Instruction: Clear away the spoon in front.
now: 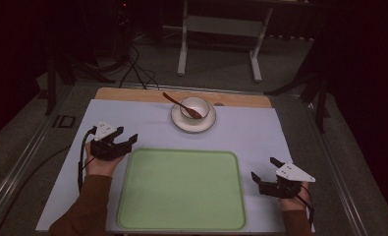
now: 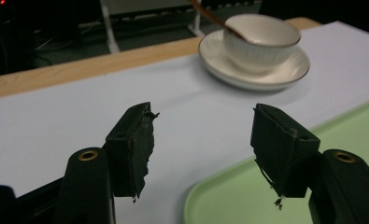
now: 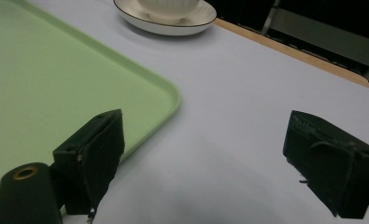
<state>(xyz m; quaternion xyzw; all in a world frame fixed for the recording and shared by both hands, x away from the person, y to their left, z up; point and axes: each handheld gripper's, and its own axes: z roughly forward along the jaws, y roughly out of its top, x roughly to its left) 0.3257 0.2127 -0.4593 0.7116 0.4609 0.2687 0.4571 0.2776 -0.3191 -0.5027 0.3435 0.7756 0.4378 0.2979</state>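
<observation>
High view: pale sheet [image 1: 260,132] covers wooden table [image 1: 240,100]; dark room, grey floor [image 1: 216,69].

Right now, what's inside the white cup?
A brown spoon sits inside the cup, handle leaning out over the rim. Its bowl covers part of the bottom; I cannot tell if there's liquid.

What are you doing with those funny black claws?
A person holds a hand-held gripper in each hand, and both are open and holding nothing. The left hand-held gripper is at the green tray's far left corner, the right hand-held gripper beside its right edge. Farther back, a white cup with a brown spoon in it sits on a saucer.
</observation>
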